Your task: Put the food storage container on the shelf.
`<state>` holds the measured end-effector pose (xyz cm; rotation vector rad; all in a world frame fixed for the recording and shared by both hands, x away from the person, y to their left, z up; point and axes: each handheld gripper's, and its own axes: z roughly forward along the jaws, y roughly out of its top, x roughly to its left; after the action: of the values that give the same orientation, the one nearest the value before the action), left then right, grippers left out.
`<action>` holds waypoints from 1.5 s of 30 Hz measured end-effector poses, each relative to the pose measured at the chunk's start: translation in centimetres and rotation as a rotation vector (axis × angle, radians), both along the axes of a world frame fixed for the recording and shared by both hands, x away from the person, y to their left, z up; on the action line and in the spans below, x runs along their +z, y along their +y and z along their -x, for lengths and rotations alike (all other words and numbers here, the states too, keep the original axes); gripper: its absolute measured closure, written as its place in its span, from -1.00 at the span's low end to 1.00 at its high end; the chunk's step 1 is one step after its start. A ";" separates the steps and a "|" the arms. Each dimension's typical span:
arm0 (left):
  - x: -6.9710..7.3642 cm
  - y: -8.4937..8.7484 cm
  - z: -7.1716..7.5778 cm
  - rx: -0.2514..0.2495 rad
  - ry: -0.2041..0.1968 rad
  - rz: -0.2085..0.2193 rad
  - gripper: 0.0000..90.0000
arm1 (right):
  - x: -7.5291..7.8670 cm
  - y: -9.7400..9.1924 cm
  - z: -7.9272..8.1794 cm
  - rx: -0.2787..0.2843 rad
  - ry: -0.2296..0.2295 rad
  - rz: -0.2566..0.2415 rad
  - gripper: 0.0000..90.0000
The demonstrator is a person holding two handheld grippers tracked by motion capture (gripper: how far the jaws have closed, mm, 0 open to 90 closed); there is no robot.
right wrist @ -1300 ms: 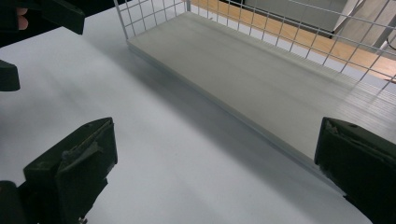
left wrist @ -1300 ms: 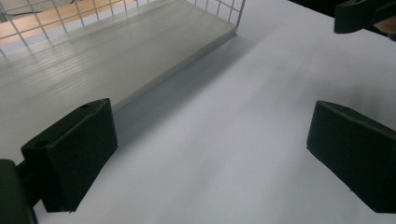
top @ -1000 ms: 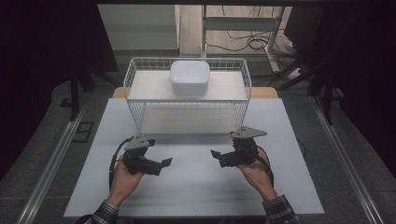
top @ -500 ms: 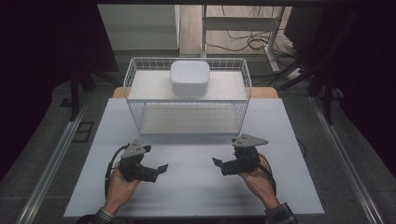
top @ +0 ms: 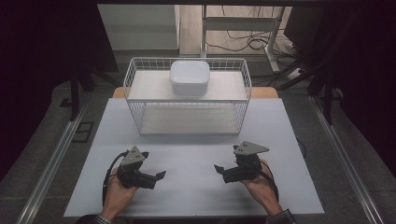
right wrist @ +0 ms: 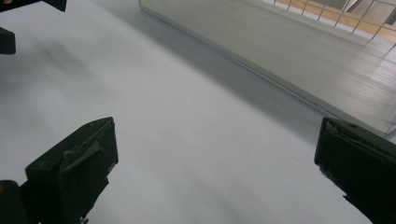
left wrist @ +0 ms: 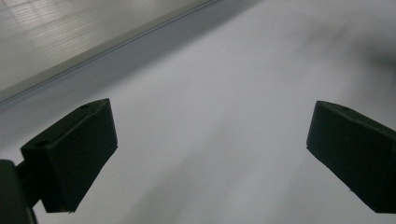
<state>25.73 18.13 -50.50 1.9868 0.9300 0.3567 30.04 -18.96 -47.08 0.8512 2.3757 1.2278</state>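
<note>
**Two open grippers low over a bare white table**

Two hands come in from the near edge of the white table (top: pixel 196 140), which takes up most of the floor space in front of me, with grey floor and metal rails running along either side. Toward its far end stands a white wire basket (top: pixel 187 122), long side facing the person, with a pale board lying flat inside it as a shelf. On top of that shelf, roughly centred and toward the back, sits a white bowl (top: pixel 189 77) with rounded corners, upside-up as far as I can tell.

Nearer the person, well apart from the basket, the left gripper (top: pixel 159 176) is held low over the table on the left, pointing inward toward the middle. Its own view shows its two black jaws spread wide with nothing but plain tabletop between them. The right gripper (top: pixel 219 169) mirrors it on the right side, also pointing inward, its jaws likewise wide apart and holding nothing; its view looks across the table to the basket's lower edge. The two grippers face each other with bare table between them.
</note>
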 end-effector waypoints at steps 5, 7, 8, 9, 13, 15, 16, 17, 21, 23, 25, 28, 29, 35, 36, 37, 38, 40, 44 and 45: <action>-0.3 0.3 0.5 0.002 0.006 -0.011 -0.97 | -0.3 -0.3 0.6 0.005 0.004 0.023 -1.00; -0.4 0.5 0.8 0.005 0.008 -0.018 -0.97 | -0.4 -0.5 0.8 0.007 0.002 0.029 -1.00; -0.5 0.7 1.0 0.009 0.012 -0.022 -0.97 | -0.5 -0.7 1.1 0.005 0.001 0.036 -1.00; -0.5 0.7 1.0 0.009 0.012 -0.022 -0.97 | -0.5 -0.7 1.1 0.005 0.001 0.036 -1.00; -0.7 1.1 1.5 0.018 0.017 -0.031 -0.97 | -0.6 -1.2 1.5 -0.003 0.004 0.033 -1.00; -0.8 1.4 1.7 0.021 0.020 -0.030 -0.97 | -0.6 -1.8 1.9 -0.013 0.006 0.031 -1.00; -0.8 1.6 2.0 0.028 0.019 -0.031 -0.97 | -0.6 -1.9 2.0 -0.015 0.007 0.029 -1.00; -0.8 1.6 2.0 0.028 0.019 -0.031 -0.97 | -0.6 -1.9 2.0 -0.015 0.007 0.029 -1.00; -1.0 2.3 2.5 0.042 0.026 -0.030 -0.97 | -0.6 -2.7 2.5 -0.034 0.008 0.029 -1.00; -1.1 2.6 2.7 0.051 0.028 -0.030 -0.97 | -0.7 -3.1 2.7 -0.045 0.006 0.026 -1.00; -1.1 3.0 2.9 0.058 0.031 -0.029 -0.97 | -0.7 -3.5 3.0 -0.055 0.003 0.025 -1.00; -1.2 3.5 3.3 0.071 0.031 -0.025 -0.97 | -0.6 -4.1 3.4 -0.068 -0.007 0.024 -1.00; -1.2 3.8 3.5 0.076 0.032 -0.024 -0.97 | -0.6 -4.5 3.6 -0.076 -0.014 0.025 -1.00; -1.4 4.3 3.9 0.088 0.038 -0.021 -0.97 | -0.6 -5.3 4.1 -0.098 -0.021 0.033 -1.00; -1.5 4.5 4.0 0.091 0.039 -0.020 -0.97 | -0.6 -5.5 4.2 -0.103 -0.020 0.036 -1.00; -1.5 4.6 4.0 0.093 0.039 -0.020 -0.97 | -0.7 -5.7 4.4 -0.110 -0.019 0.037 -1.00; -1.5 4.7 4.1 0.095 0.041 -0.017 -0.97 | -0.7 -5.9 4.4 -0.116 -0.019 0.039 -1.00; -1.6 5.0 4.3 0.102 0.043 -0.013 -0.97 | -0.8 -6.5 4.6 -0.131 -0.017 0.039 -1.00; -1.7 5.4 4.6 0.112 0.043 -0.005 -0.97 | -1.0 -7.3 4.9 -0.153 -0.011 0.041 -1.00; -1.8 5.5 4.6 0.116 0.043 -0.004 -0.97 | -1.0 -7.4 5.0 -0.160 -0.011 0.040 -1.00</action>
<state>21.10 23.66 -52.26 1.9556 1.0756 0.3818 25.06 -26.39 -48.10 0.9973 2.2662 1.1152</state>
